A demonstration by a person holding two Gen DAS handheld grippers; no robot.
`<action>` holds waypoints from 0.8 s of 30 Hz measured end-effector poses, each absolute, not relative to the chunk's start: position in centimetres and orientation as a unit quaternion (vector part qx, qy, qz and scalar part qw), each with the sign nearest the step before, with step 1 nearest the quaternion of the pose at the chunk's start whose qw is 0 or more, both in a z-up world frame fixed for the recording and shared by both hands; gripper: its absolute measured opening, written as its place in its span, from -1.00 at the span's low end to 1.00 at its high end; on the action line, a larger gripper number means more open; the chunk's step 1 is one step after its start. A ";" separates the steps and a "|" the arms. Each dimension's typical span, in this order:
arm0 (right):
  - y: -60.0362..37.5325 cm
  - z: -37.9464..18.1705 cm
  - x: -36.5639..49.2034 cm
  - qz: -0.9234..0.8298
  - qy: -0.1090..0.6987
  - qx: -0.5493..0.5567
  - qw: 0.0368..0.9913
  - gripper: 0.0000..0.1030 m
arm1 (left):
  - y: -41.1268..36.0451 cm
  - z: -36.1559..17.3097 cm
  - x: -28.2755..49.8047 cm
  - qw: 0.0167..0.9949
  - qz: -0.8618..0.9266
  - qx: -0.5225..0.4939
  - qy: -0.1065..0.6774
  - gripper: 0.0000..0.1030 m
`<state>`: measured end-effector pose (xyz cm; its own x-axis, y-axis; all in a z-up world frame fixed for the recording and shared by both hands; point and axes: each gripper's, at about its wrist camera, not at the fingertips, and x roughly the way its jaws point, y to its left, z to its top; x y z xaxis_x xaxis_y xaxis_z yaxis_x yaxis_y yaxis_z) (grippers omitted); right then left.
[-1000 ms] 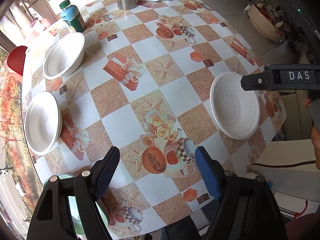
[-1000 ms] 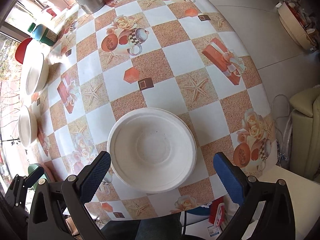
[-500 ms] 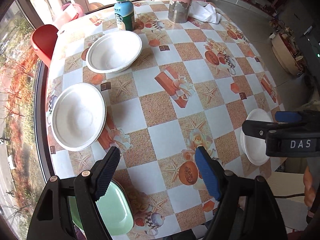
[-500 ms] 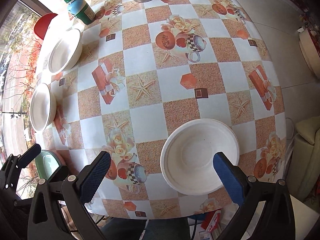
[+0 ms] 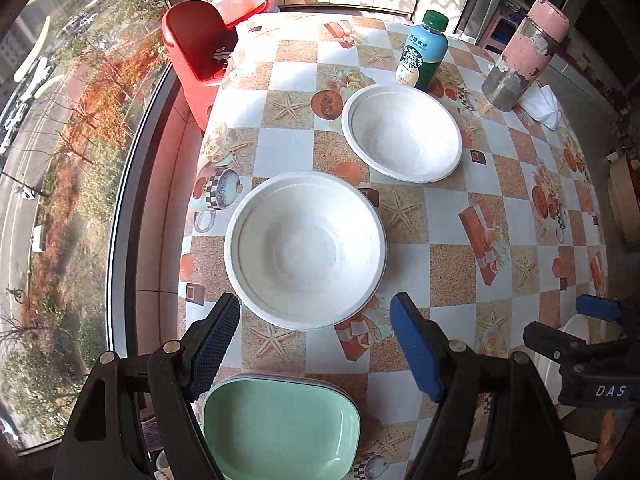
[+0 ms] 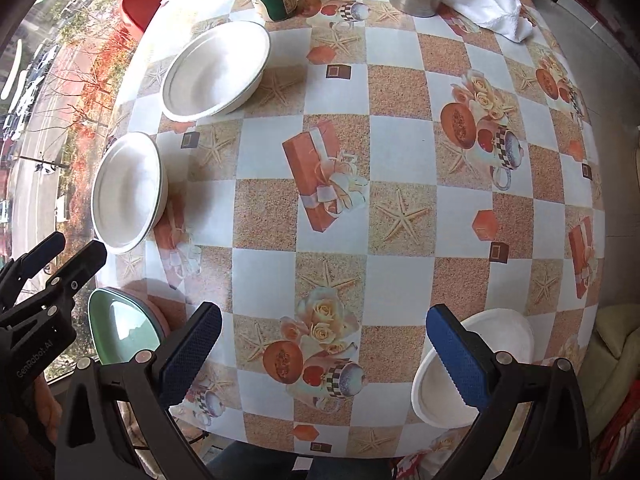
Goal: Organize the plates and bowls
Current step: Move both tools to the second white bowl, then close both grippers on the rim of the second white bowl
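Three white bowls sit on the patterned table. The near left bowl (image 5: 305, 249) (image 6: 127, 191) lies just ahead of my open, empty left gripper (image 5: 316, 344). The far bowl (image 5: 401, 132) (image 6: 216, 70) sits by the bottle. The third bowl (image 6: 476, 368) is at the near right table edge, partly behind the right finger of my open, empty right gripper (image 6: 324, 350). Stacked green plates (image 5: 280, 424) (image 6: 122, 330) lie under my left gripper at the near left edge.
A Starbucks bottle (image 5: 421, 53) and a pink-and-metal flask (image 5: 524, 54) stand at the far side, with a white cloth (image 6: 486, 4) beside the flask. A red chair (image 5: 196, 52) stands beyond the left edge by the window. The table (image 6: 400, 284) edge is close in front.
My left gripper swung left and now faces the near left bowl with the green plates beneath it. My right gripper swung left, so the right bowl slid from between its fingers to behind the right finger.
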<state>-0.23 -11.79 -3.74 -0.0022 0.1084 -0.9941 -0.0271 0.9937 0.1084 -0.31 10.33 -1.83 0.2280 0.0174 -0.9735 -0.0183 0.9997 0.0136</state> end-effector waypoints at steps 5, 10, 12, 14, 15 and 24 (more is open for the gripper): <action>-8.9 -4.5 1.2 0.076 0.707 0.014 0.703 1.00 | 14.0 -3.0 0.6 0.775 0.062 -0.018 0.628 0.56; -5.8 -5.9 2.8 0.101 0.715 0.011 0.692 1.00 | 16.3 -4.7 1.8 0.762 0.098 -0.038 0.639 0.56; -4.7 -6.5 3.5 0.107 0.716 0.013 0.690 1.00 | 16.8 -5.5 2.4 0.757 0.109 -0.038 0.643 0.56; -3.5 -7.1 4.2 0.112 0.718 0.013 0.687 1.00 | 17.1 -6.2 2.9 0.752 0.117 -0.038 0.647 0.56; -3.0 -7.4 4.6 0.113 0.717 0.011 0.688 1.00 | 17.3 -6.7 3.3 0.750 0.118 -0.039 0.650 0.56; 0.5 -10.7 7.2 0.108 0.725 0.003 0.680 1.00 | 17.4 -10.7 5.2 0.725 0.117 -0.020 0.678 0.56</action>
<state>7.17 0.53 -10.74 -0.0747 0.1521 -0.9855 -0.1423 0.9765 0.1615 5.24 17.40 -10.71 0.0523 0.1432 -0.9883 -0.1964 0.9718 0.1304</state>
